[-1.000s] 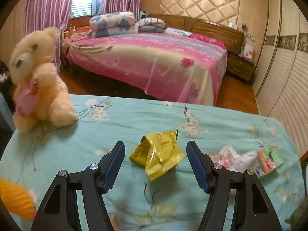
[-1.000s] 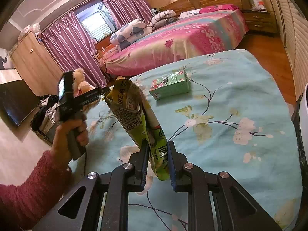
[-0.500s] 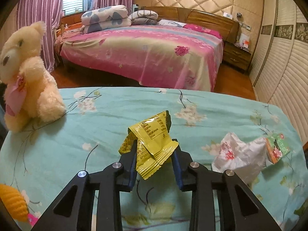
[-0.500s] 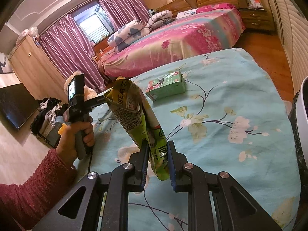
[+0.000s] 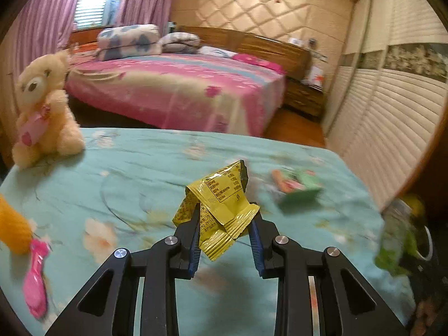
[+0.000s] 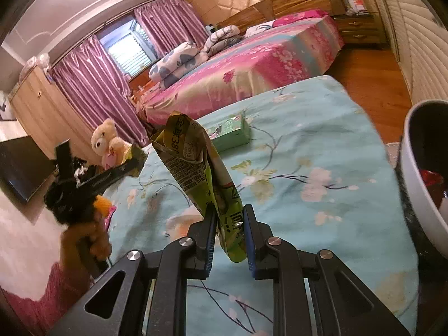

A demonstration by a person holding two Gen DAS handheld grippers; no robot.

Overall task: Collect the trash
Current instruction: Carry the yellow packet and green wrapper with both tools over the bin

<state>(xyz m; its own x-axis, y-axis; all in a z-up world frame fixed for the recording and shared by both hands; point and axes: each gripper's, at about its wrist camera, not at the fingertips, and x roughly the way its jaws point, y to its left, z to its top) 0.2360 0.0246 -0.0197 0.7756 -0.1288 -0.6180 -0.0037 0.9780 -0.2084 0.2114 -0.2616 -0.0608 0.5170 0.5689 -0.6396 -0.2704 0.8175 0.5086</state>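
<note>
Over the teal flowered tablecloth, the left gripper stood closed on a crumpled yellow wrapper; its jaws had just been closing, and the wrapper sat pinched between the blue pads, its lower folds caught and its printed top flaring free above them, seemingly clear of the cloth; the right gripper was clamped on the lower end of a tall green snack pouch, which rose from the jaws and leaned up to the left, its torn mouth gaping at the top.

Both pieces looked feather-light, thin and crinkly; I judged that such film would give under any squeeze and could slide between smooth pads, so a bite across a doubled fold or a crimped seam seemed surer than one on a single loose edge; the pouch, gripped low, would likely flop about its upper part when swung.

At the right edge of the right wrist view stood a white bin with something red inside, beside the table; that seemed the place for both pieces.

A small green carton lay on the cloth farther back, not yet collected; stiffer than the wrappers, it would probably take a firm grip across its narrow sides.

A cream teddy bear sat at the table's far left corner, well apart from the trash.
</note>
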